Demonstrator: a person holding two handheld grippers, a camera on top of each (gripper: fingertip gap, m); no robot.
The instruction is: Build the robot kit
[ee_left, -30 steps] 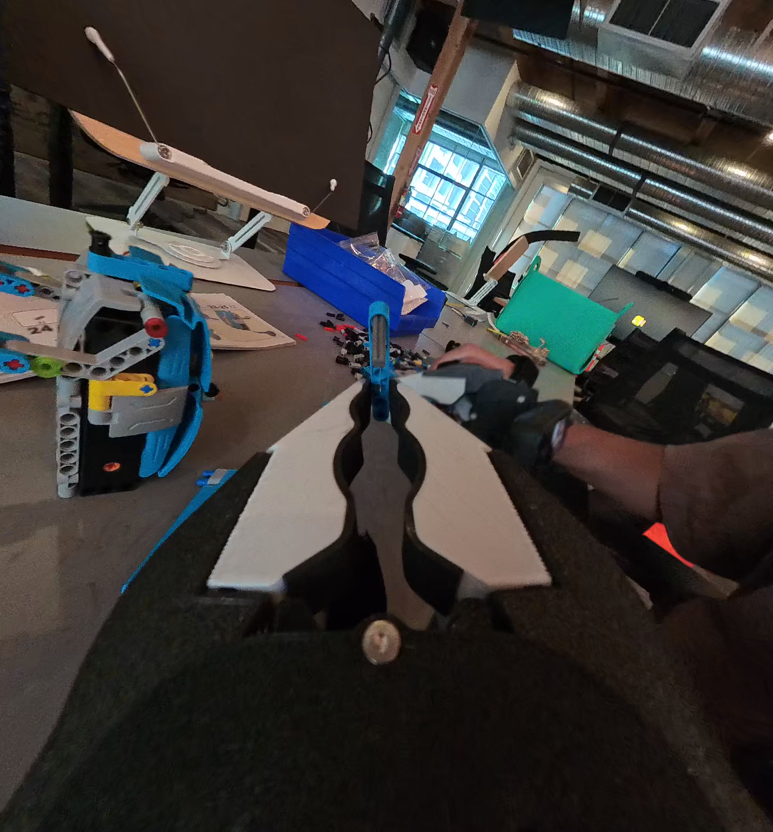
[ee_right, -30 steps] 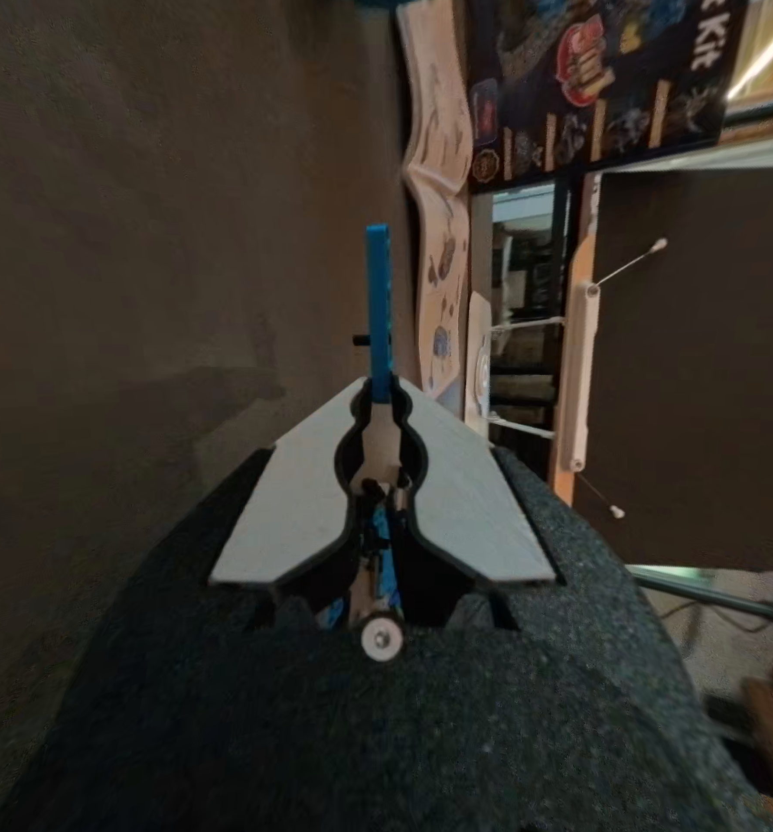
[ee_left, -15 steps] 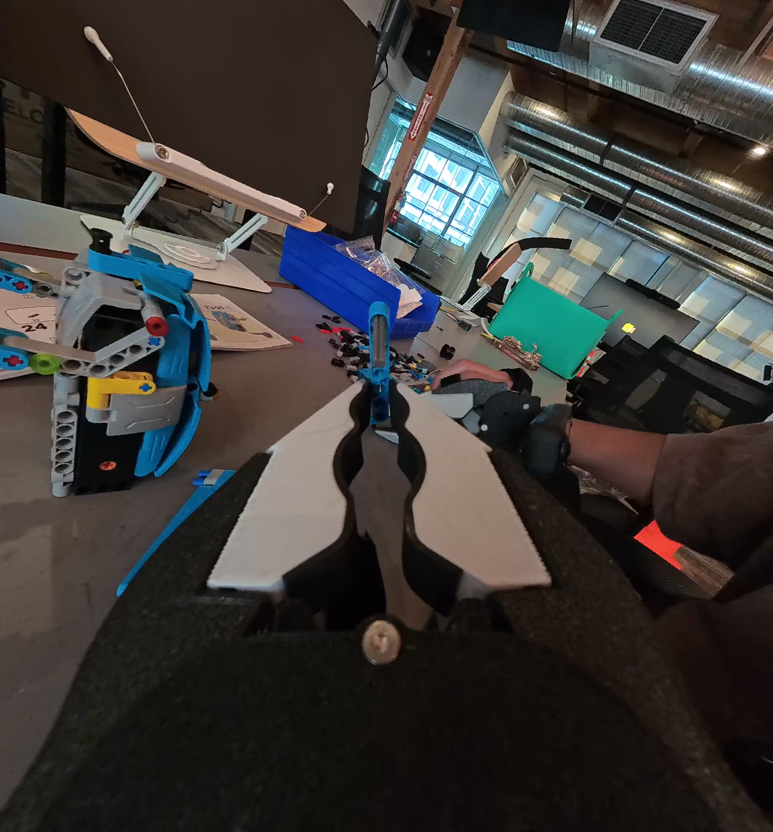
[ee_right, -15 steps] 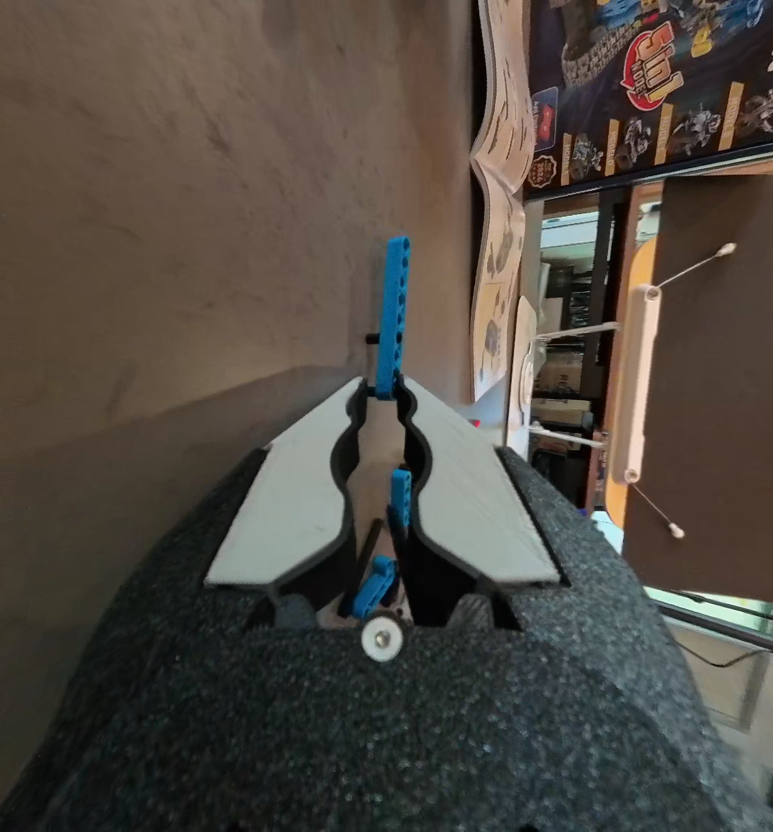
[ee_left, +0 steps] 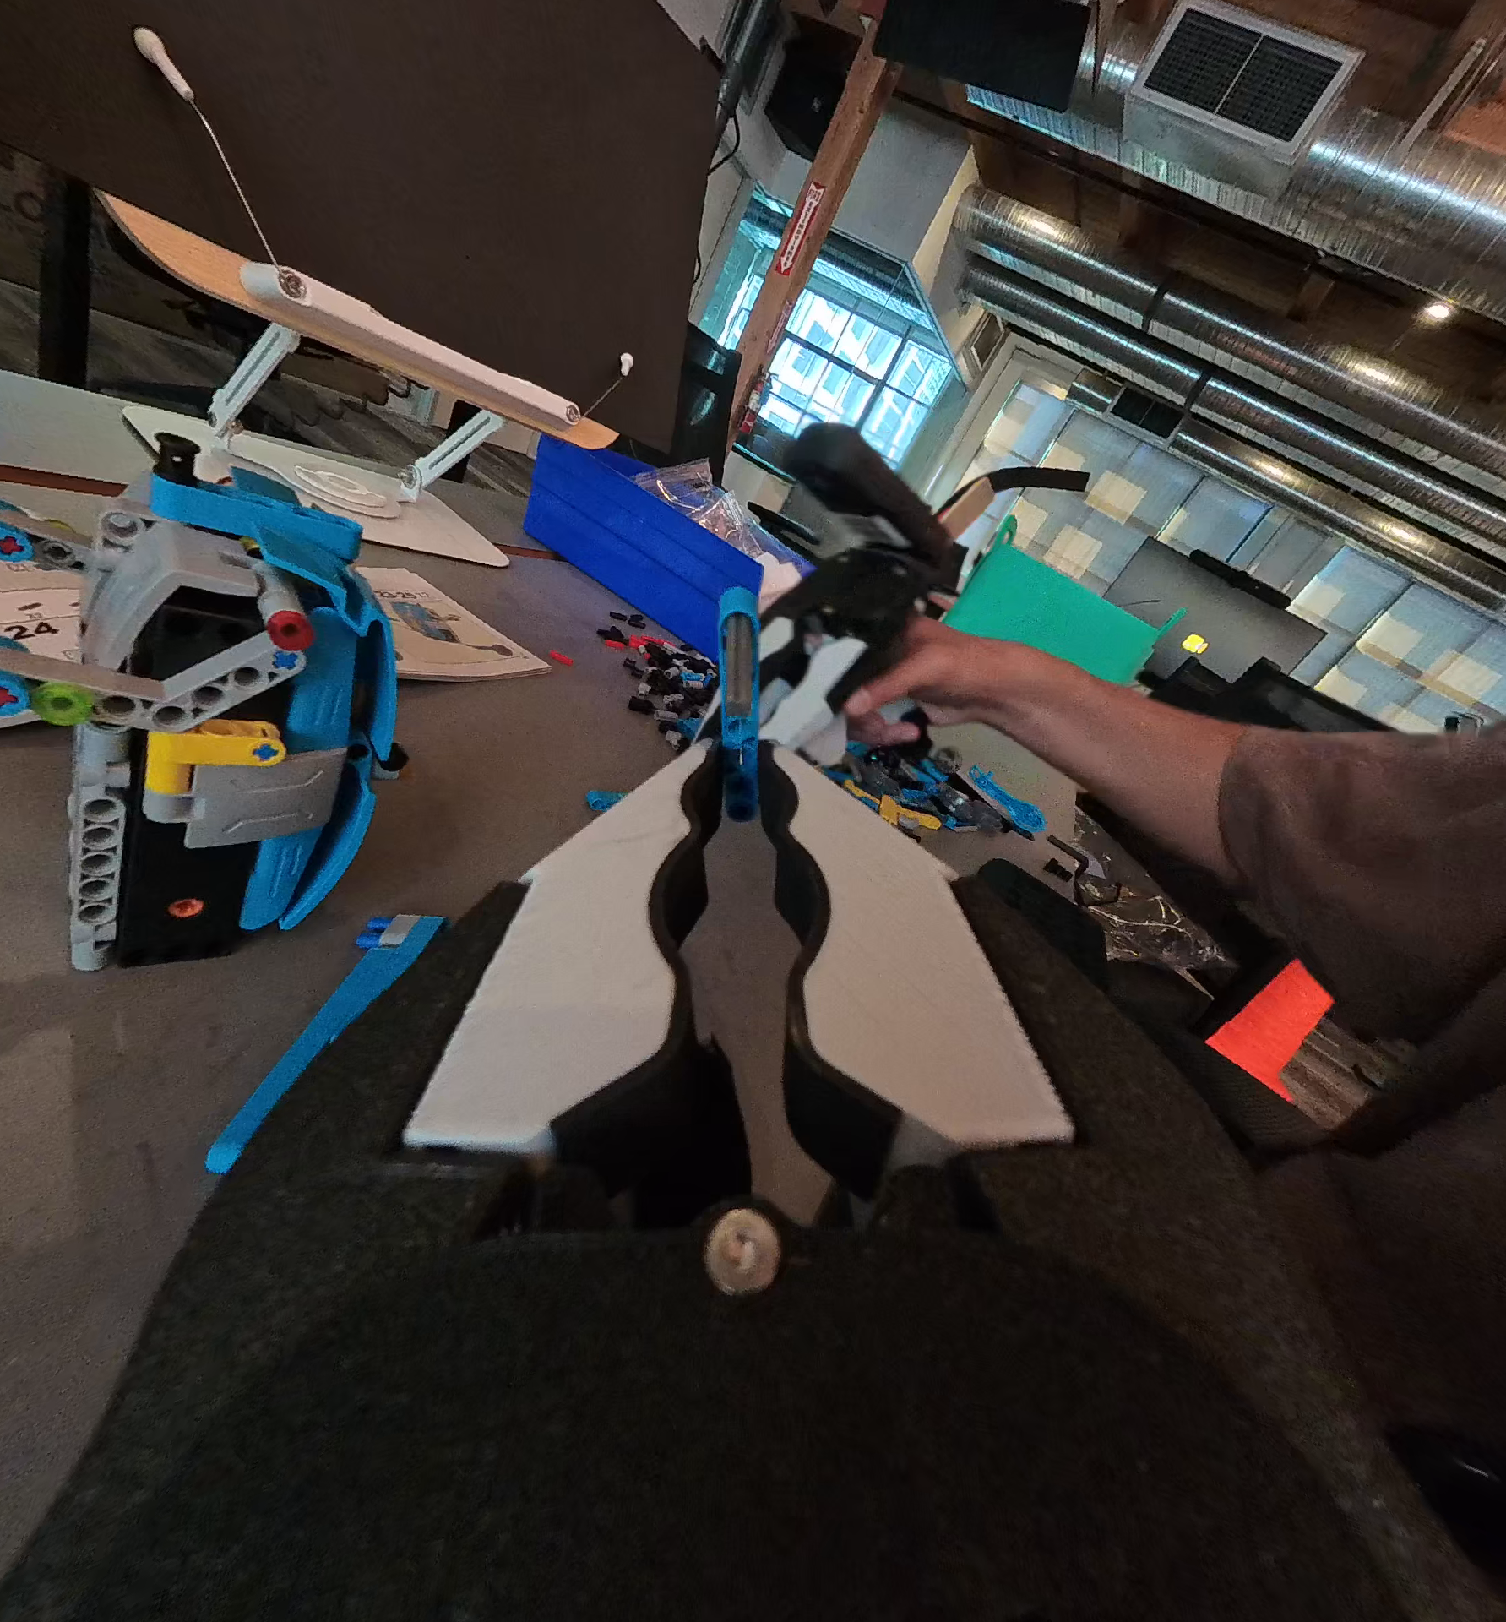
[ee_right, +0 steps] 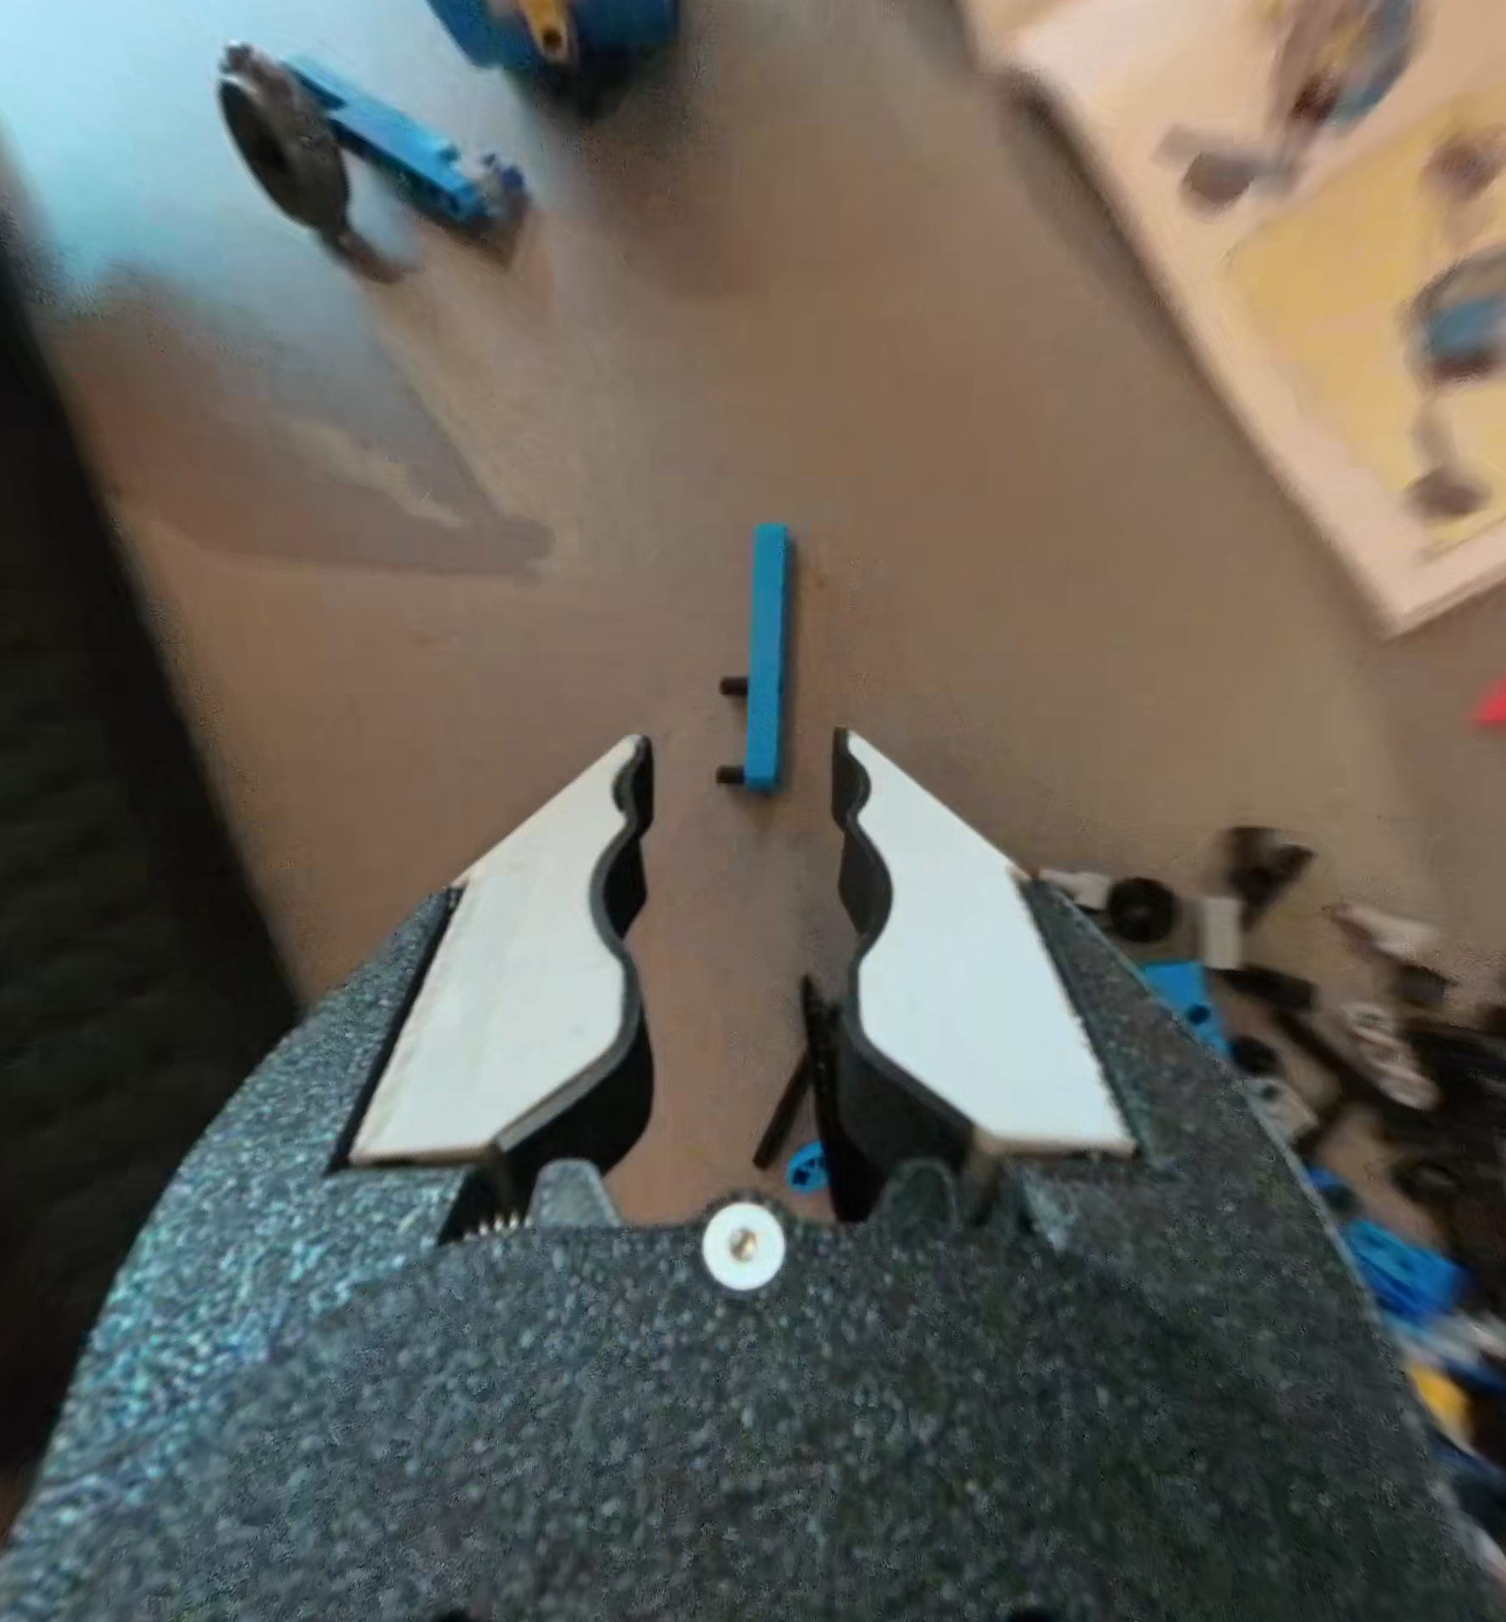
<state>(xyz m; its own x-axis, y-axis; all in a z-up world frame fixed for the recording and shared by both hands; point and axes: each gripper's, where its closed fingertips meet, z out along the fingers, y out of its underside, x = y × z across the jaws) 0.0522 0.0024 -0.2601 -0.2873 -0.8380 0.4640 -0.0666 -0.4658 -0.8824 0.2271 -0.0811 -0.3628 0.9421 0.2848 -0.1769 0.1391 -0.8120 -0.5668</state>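
My left gripper (ee_left: 738,765) is shut on a short blue piece with a grey axle (ee_left: 738,685), which stands upright above the grey table (ee_left: 512,816). A blue, grey and black brick model (ee_left: 205,728) stands to its left. A long blue beam (ee_left: 319,1044) lies beside my left finger. My right gripper (ee_right: 740,744) is open and empty. A blue beam with two black pins (ee_right: 771,658) lies on the table just ahead of its fingertips. In the left wrist view, a hand holds the right gripper (ee_left: 819,676) behind the blue piece.
Loose small parts (ee_left: 670,676) lie ahead, by a blue bin (ee_left: 635,544) and a green bin (ee_left: 1047,614). An open booklet (ee_left: 442,632) and a white stand (ee_left: 363,325) lie behind the model. In the blurred right wrist view are a black wheel (ee_right: 288,149), a booklet (ee_right: 1346,307) and more parts (ee_right: 1346,1097). One gripper's finger ends stand about 20 cm off the other's. The black wheel (ee_right: 288,149) lies some 10 cm from my left tips, 20 cm from my right tips.
My right gripper has opened and let go of the blue beam, which now lies on the table; its view has swung down toward the table. My left gripper still holds its piece.
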